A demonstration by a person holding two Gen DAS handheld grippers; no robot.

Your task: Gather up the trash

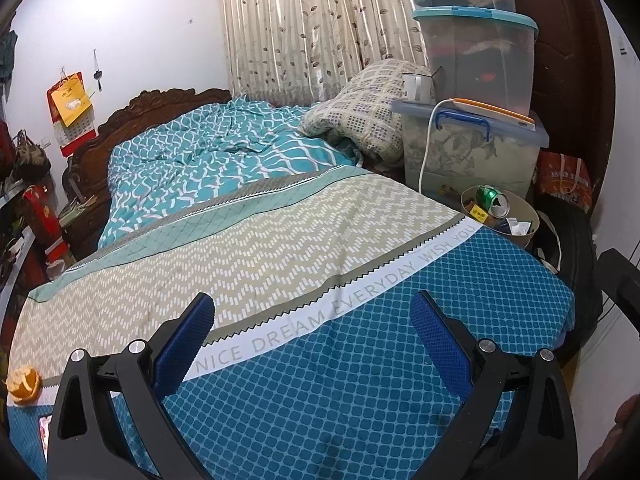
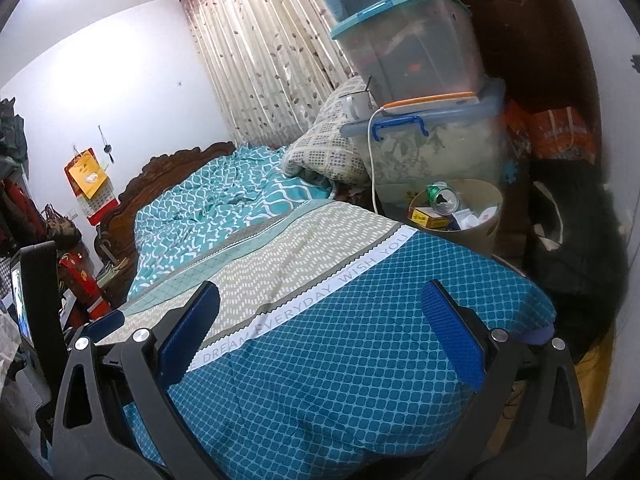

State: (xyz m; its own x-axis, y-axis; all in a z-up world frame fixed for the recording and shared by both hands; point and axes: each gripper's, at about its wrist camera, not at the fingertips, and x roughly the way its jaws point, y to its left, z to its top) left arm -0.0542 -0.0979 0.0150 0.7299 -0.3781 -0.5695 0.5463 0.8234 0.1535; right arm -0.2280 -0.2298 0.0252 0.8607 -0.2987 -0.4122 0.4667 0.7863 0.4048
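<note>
1. A bed [image 1: 280, 248] is filling most of both views, with a blue, beige and teal sheet lying flat on its near half and a crumpled teal quilt [image 1: 208, 152] bunching at the far end against a carved wooden headboard [image 1: 132, 112].
2. A round trash bin [image 1: 524, 216] is standing at the far right, just beside the bed's edge, and is already holding a crushed green can [image 1: 494, 200], a yellow box and scraps of paper.
3. Stacked plastic storage boxes [image 1: 480, 64] are rising right behind the bin, with a white mug [image 1: 416, 86] and a charging phone [image 1: 496, 110] sitting on the lowest lid.
4. An orange peel [image 1: 25, 384] is lying on the sheet at the near left edge, well apart from the bin.
5. The left gripper [image 1: 316, 340] is hovering over the near part of the bed, its blue fingers spread wide with nothing between them.
6. The right gripper [image 2: 324, 336] is hanging likewise above the blue part of the sheet, fingers wide apart and empty, pointing toward the bin [image 2: 490, 216].
</note>
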